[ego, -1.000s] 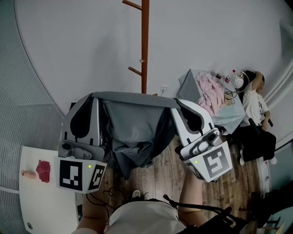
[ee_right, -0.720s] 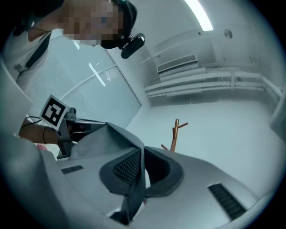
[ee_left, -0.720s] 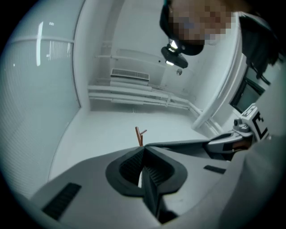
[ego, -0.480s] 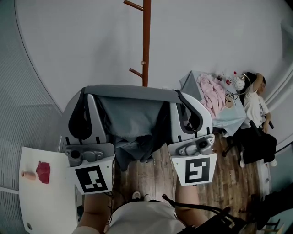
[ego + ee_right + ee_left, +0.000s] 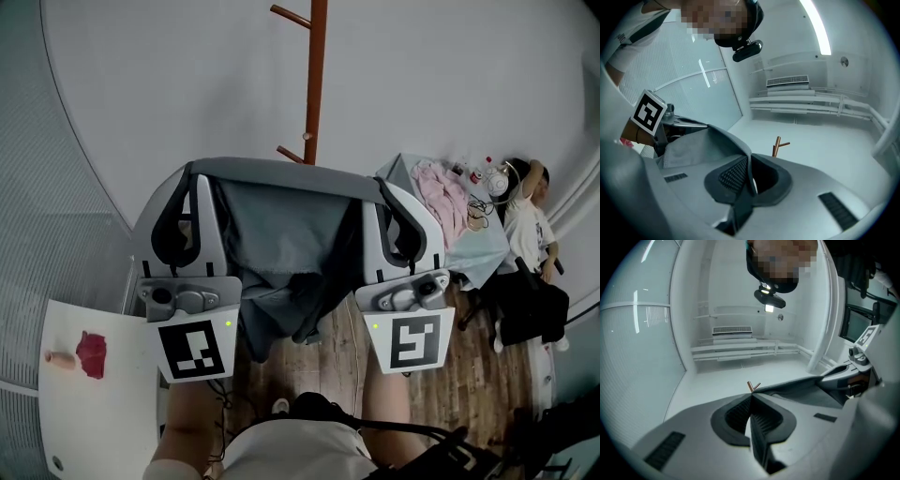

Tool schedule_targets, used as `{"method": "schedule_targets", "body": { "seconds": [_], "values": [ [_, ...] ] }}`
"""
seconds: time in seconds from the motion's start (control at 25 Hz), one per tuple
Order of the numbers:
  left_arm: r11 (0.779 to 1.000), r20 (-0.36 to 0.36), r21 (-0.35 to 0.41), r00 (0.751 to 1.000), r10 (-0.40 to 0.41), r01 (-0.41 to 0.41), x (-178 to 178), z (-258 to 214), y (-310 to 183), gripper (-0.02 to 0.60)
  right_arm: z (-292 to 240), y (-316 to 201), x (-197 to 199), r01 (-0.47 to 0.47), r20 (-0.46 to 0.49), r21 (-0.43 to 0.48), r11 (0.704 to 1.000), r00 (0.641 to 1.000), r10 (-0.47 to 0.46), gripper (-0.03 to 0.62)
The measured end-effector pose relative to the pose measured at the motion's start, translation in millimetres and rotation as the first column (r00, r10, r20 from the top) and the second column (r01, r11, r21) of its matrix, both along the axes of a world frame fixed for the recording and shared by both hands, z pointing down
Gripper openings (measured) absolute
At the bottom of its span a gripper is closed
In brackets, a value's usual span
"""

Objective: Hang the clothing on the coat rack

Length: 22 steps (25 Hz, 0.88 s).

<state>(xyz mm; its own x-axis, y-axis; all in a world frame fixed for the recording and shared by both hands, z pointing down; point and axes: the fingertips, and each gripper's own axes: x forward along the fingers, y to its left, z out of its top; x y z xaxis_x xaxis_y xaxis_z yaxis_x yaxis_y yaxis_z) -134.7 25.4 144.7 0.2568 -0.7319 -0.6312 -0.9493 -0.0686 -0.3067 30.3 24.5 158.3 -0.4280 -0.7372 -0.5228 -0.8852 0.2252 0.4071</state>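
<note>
A grey garment point(image 5: 281, 253) hangs spread between my two grippers, its top edge pulled taut and the rest drooping toward the floor. My left gripper point(image 5: 192, 173) is shut on the left end of that edge, my right gripper point(image 5: 386, 190) on the right end. The brown coat rack point(image 5: 314, 84) stands just behind the garment, its lower peg point(image 5: 292, 155) right above the cloth edge. In the left gripper view the jaws point(image 5: 751, 401) pinch a fold of cloth, with the rack top point(image 5: 752, 386) beyond. The right gripper view shows its jaws point(image 5: 749, 164) closed on the cloth point(image 5: 693, 145), rack top point(image 5: 777, 145) ahead.
A table with pink clothing point(image 5: 441, 192) and small items stands at the right, with a seated person point(image 5: 530, 234) beside it. A white table point(image 5: 94, 403) with a red thing point(image 5: 91, 354) is at lower left. The curved white wall rises behind the rack.
Both grippers have turned their marker cubes toward the head camera and lifted the garment's top edge higher, closer to the rack's lower peg. The grip on the cloth is unchanged.
</note>
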Motion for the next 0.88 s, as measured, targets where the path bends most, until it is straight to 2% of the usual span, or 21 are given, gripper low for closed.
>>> {"method": "schedule_targets", "body": {
  "seconds": [0.36,0.88],
  "values": [
    [1.000,0.005,-0.002,1.000,-0.002,0.002,4,1,-33,0.014,-3,-27,6,0.000,-0.010,0.016,1.000,1.000,0.000,0.029],
    [0.992,0.024,0.070,0.994,-0.106,0.104,23,-35,-94,0.014,-32,-107,25,0.130,-0.005,0.058,0.990,0.991,-0.130,0.029]
  ]
}}
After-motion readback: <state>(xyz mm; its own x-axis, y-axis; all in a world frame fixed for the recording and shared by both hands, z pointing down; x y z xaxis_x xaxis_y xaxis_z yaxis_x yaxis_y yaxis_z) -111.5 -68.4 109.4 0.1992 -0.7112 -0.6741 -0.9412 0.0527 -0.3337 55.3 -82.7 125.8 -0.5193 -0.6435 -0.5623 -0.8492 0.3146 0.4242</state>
